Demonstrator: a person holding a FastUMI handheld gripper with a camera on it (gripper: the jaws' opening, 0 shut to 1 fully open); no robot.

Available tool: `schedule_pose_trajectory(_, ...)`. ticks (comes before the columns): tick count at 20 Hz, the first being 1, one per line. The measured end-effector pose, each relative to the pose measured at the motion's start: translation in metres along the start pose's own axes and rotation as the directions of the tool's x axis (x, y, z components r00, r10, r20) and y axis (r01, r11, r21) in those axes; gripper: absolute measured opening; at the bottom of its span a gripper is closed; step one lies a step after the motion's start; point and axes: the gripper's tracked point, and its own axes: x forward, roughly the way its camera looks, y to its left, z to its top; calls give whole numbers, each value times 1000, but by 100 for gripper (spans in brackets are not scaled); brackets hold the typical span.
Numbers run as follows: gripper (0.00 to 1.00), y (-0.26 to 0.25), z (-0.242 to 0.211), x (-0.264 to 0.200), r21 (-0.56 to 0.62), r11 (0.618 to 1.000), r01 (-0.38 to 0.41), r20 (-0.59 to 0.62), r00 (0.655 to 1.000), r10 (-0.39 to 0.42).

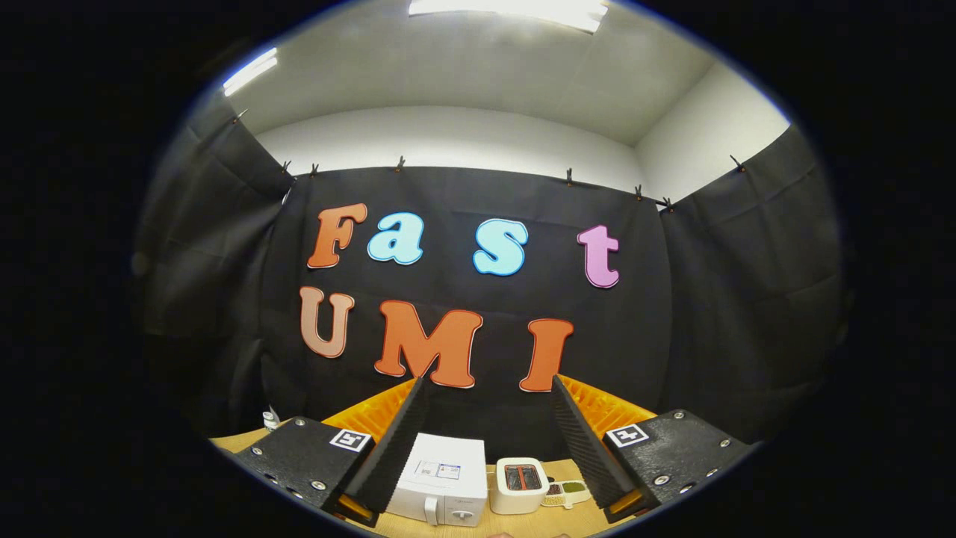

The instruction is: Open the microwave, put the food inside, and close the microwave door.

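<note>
The gripper [489, 448] is spread wide, holding nothing. Between its fingers, on the wooden worktop [523, 523], sits a boxy white microwave [441, 482] with its door closed. Just beside it stands a white toaster [519, 486], then a small plate of food [565, 491].

Black cloth curtains [709, 314] clipped along their top edge hang as the booth's back and side walls. Above them, toward twelve o'clock, rise plain white room walls [448, 138] and a white ceiling [463, 67] with two bright strip lights [508, 9]. A light wooden tabletop [515, 523] lies at six o'clock.
</note>
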Motion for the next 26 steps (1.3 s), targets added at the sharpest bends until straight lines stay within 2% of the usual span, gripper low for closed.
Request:
schedule_pose_trajectory(6, 99, 11, -68, 3, 20, 999, -26, -87, 996, 28)
schedule_pose_trajectory(11, 99, 62, -129, 1, 125, 980, -154, -74, 984, 164)
schedule_pose_trajectory(14, 99, 82, -187, 3, 105, 979, -173, -157, 970, 188)
schedule_pose_trajectory(19, 99, 108, -272, 6, 166, 972, -166, -285, 935, 209)
schedule_pose_trajectory(22, 99, 115, -315, 13, 153, 976, -155, -351, 915, 200)
schedule_pose_trajectory(26, 98, 111, -369, 24, 174, 979, -108, -436, 883, 175)
